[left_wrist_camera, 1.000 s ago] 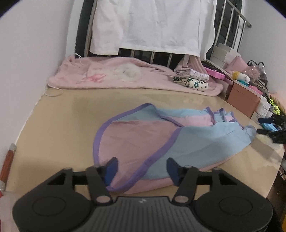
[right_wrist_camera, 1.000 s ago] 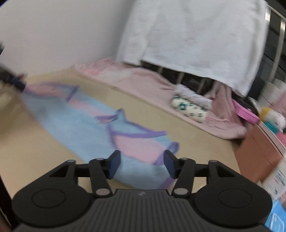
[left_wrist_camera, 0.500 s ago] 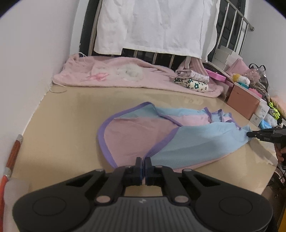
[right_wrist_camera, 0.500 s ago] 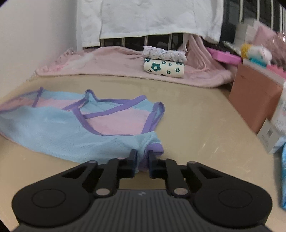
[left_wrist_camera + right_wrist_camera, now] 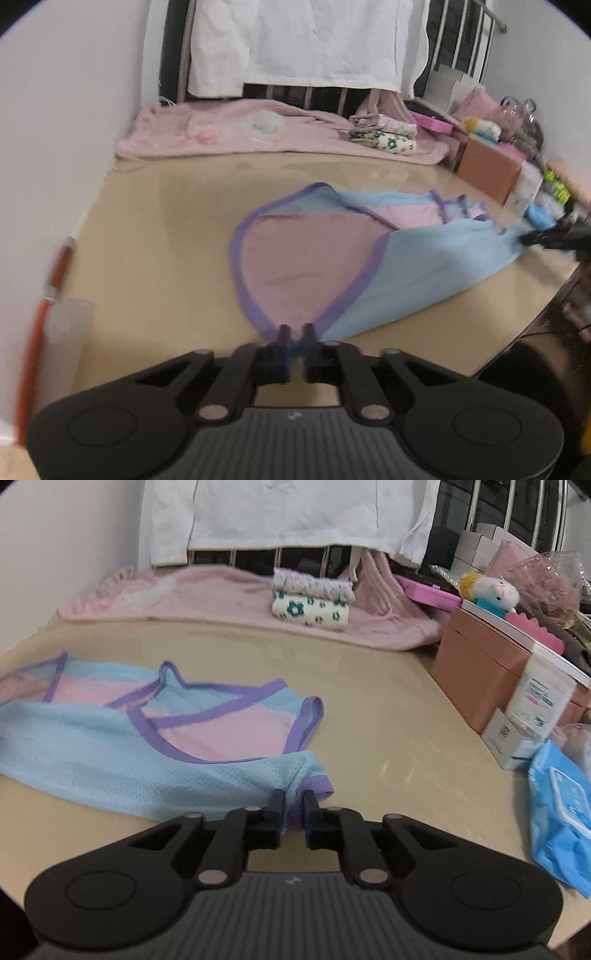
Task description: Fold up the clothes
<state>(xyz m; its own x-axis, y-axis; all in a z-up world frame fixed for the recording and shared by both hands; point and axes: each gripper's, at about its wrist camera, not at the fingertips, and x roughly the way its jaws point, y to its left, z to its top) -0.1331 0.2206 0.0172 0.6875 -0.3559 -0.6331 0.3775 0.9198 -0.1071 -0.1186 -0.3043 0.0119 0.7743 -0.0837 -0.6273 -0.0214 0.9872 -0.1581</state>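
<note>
Two black two-finger grippers, each at one end of a single garment (image 5: 369,266). Left gripper (image 5: 295,338): jaws nearly together and easing apart, purple hem of the pink panel pinched between the pads. Right gripper (image 5: 294,805): jaws a little wider, likewise opening, a bunched purple-edged corner of the blue mesh between them; seen also from the left view as a dark shape at the garment's far end (image 5: 554,236). One sleeveless top (image 5: 159,738), thin perforated mesh, pale blue and pink panels, purple binding along every edge, lying flat and stretched across a smooth, glossy beige table (image 5: 155,236). Farther back, one fluffy pink blanket (image 5: 207,594) along the table's rear edge, with two folded cloths stacked on it (image 5: 310,603), the lower cream with dark green flowers, the upper pale with a small print. One white sheet (image 5: 295,40) draped over a metal rail behind. Off to the right, one salmon-coloured rectangular box (image 5: 480,664), one crinkled blue plastic packet (image 5: 561,819), one small plush toy (image 5: 487,590).
</note>
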